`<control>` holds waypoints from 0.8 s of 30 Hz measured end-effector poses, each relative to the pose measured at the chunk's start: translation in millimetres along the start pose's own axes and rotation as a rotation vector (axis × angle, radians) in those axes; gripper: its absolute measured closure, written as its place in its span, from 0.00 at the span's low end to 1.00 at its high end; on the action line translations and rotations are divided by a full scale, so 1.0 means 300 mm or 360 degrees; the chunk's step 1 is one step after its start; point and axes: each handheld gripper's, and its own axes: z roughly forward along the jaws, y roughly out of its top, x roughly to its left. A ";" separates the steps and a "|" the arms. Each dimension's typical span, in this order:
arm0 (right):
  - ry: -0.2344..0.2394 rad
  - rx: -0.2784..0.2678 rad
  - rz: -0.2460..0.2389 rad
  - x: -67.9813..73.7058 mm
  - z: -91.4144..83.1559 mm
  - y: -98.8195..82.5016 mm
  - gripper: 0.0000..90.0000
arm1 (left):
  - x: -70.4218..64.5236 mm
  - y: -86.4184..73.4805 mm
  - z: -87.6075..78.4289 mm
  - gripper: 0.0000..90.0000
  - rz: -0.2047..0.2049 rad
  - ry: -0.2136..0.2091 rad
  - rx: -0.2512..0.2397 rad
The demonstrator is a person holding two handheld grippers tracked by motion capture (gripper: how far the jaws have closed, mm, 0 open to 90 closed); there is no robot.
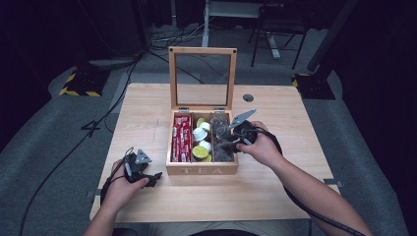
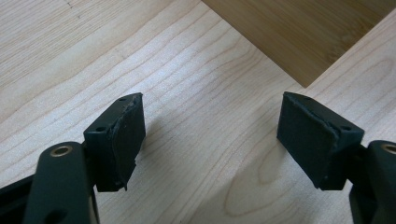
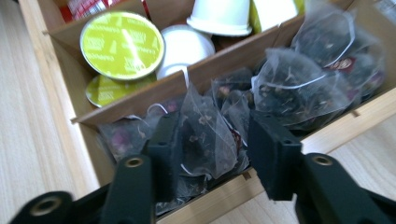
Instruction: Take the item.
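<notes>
Tea bag [image 3: 205, 133] sits between right hand-held gripper [image 3: 212, 140] jaws in box's [image 1: 202, 169] right compartment; left hand-held gripper [image 2: 210, 133] wide open over tabletop [image 2: 196, 93].

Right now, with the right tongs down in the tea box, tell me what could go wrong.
1. The right tongs straddle one tea bag among tightly packed neighbours; closing may snag a second bag.
2. The mesh looks thin; a hard pinch could tear it.
3. The left tongs hover open beside the wooden box, not steadying it, so lifting may shift it.
</notes>
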 end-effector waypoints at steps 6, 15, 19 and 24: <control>0.0027 0.0058 -0.0013 0.002 0.029 -0.001 0.66 | 0.004 -0.017 0.001 0.27 -0.0037 -0.0031 -0.0045; -0.0006 0.0114 -0.0092 0.013 0.047 0.011 0.76 | 0.002 -0.024 0.002 0.26 -0.0043 -0.0030 -0.0069; -0.0040 0.0074 -0.0101 0.013 0.029 0.013 0.93 | 0.002 -0.024 0.002 0.26 -0.0045 -0.0034 -0.0071; -0.0045 0.0040 -0.0092 0.011 0.011 0.005 0.95 | 0.003 -0.023 0.004 0.26 -0.0036 -0.0034 -0.0071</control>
